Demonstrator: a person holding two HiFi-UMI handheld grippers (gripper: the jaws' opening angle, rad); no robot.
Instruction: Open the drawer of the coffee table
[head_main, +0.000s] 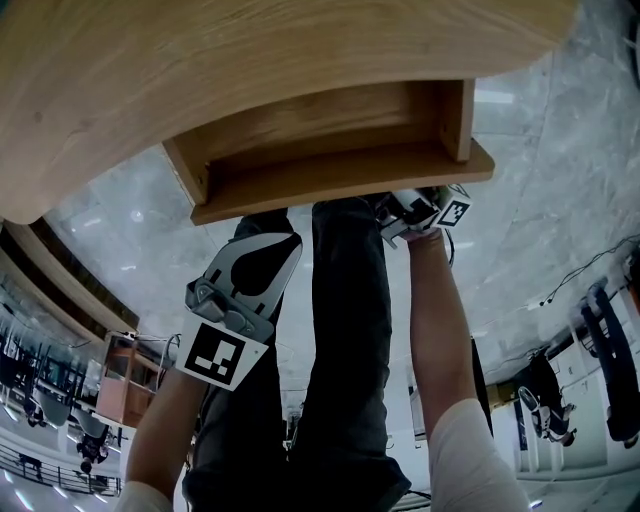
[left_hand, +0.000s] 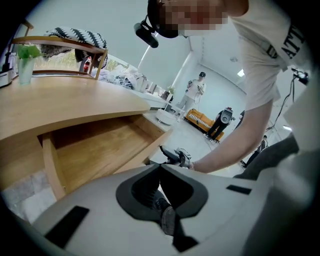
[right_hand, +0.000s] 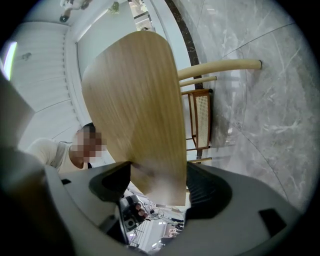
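Two grippers. Nearest, the left gripper (head_main: 272, 250) hangs free, jaws together on nothing. Beyond, the right gripper (head_main: 405, 203) pinches the right end of the drawer (head_main: 320, 140) front, which stands out from under the surface (head_main: 200, 60). The wood looks stiff and light, and its lip suits gripping. Only the right gripper view shows that pinch; the left gripper view shows the drawer's bare floor.

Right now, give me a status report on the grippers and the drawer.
Left gripper shut, empty. Right gripper shut on drawer front. Drawer pulled out, nothing seen inside. Person's legs ahead of it.
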